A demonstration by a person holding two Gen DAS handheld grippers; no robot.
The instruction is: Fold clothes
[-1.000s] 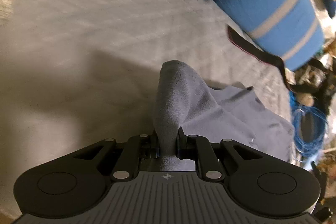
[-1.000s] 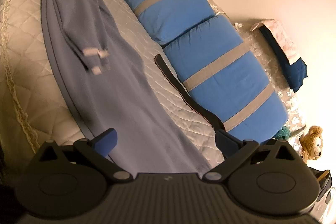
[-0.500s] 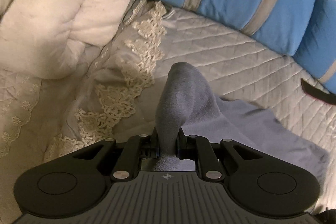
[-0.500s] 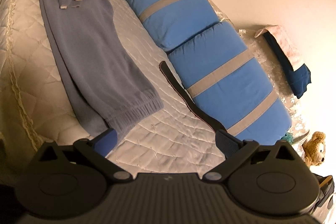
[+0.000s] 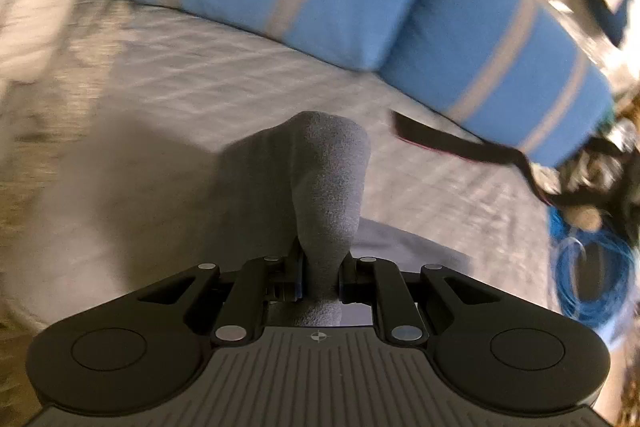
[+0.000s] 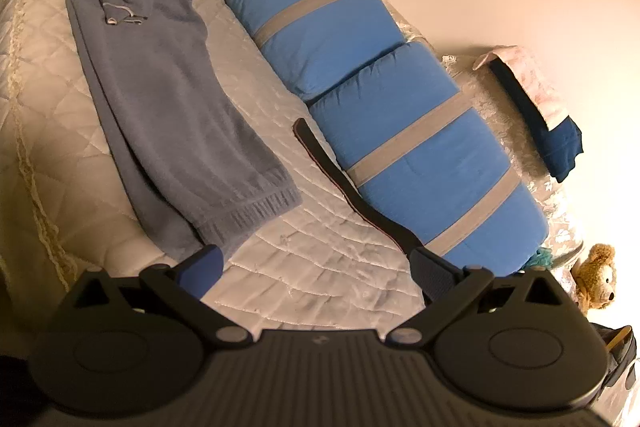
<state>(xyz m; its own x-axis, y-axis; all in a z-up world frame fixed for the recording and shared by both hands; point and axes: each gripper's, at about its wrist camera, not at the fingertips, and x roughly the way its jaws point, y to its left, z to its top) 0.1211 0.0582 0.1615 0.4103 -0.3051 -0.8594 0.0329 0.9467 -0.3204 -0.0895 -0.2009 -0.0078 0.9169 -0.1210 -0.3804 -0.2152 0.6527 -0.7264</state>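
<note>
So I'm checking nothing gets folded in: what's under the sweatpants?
Only the white quilt shows around the sweatpants. Whatever lies beneath them is covered. The black strap lies apart, beside the blue pillows.

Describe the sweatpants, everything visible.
The sweatpants are grey-blue fleece with ribbed cuffs and a pale drawstring. The legs lie stacked lengthwise on the quilt, cuffs near the open right gripper, untouched. The waist end lifts out of frame. The left gripper has its jaws shut on a bunched fold.
</note>
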